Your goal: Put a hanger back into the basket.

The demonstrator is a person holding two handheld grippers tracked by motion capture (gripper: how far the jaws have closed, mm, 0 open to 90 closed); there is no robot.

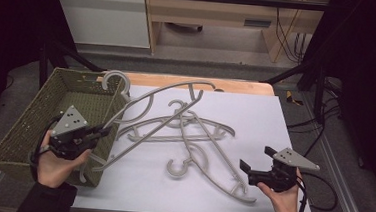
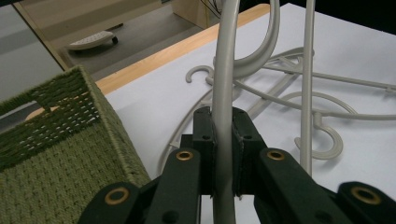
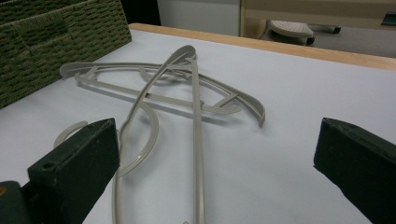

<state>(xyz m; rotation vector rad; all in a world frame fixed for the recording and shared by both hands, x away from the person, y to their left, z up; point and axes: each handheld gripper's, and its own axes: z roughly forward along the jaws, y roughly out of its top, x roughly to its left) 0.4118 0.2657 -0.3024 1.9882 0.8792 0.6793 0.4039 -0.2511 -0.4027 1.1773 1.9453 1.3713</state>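
One grey plastic hanger (image 1: 150, 111) is being clamped by the left gripper (image 1: 105, 130) beside the green woven basket (image 1: 29, 125), while the right gripper (image 1: 255, 158) is being held wide open over hangers left nearby.

White-topped table, hangers and a basket

The table (image 1: 273, 142) has a white sheet over most of it, with a bare wood strip along its far edge. A green woven basket (image 1: 39, 120) sits at its left edge, partly hanging off. Just right of the basket lies a tangled pile of grey plastic hangers (image 1: 194, 131), crossing each other; one hanger (image 1: 150, 108) leans up against the basket's right wall.
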